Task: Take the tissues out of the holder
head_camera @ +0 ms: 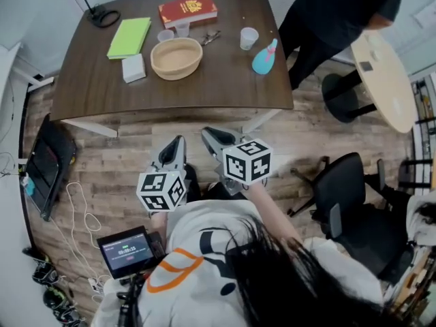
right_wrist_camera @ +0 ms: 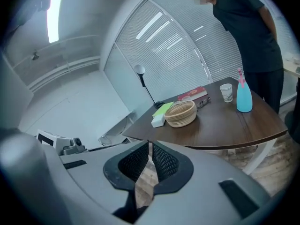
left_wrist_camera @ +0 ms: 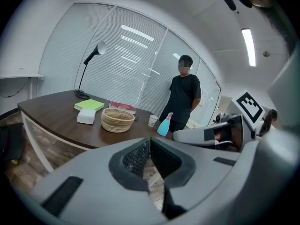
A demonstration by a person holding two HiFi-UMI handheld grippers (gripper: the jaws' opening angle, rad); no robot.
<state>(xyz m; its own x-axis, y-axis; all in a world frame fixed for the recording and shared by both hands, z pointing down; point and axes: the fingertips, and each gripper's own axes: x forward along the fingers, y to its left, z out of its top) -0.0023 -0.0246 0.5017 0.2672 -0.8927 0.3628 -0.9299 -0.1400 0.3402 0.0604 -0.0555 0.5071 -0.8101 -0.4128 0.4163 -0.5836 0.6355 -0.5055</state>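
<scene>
A white block of tissues (head_camera: 133,67) (left_wrist_camera: 86,116) (right_wrist_camera: 158,121) lies on the dark wooden table (head_camera: 88,94), left of a woven basket (head_camera: 176,58) (left_wrist_camera: 117,120) (right_wrist_camera: 181,113). Both grippers hang over the floor in front of the table, well short of it. My left gripper (head_camera: 176,142) (left_wrist_camera: 149,142) has its jaws closed tip to tip with nothing in them. My right gripper (head_camera: 212,136) (right_wrist_camera: 150,144) sits beside it, jaws drawn almost together with only a thin slit, nothing between them.
On the table lie a green notebook (head_camera: 129,37), a red book (head_camera: 187,10), a cup (head_camera: 248,38), a teal spray bottle (head_camera: 265,57) and a lamp base (head_camera: 102,16). A person (head_camera: 334,19) stands at its far right. An office chair (head_camera: 347,203) is to my right.
</scene>
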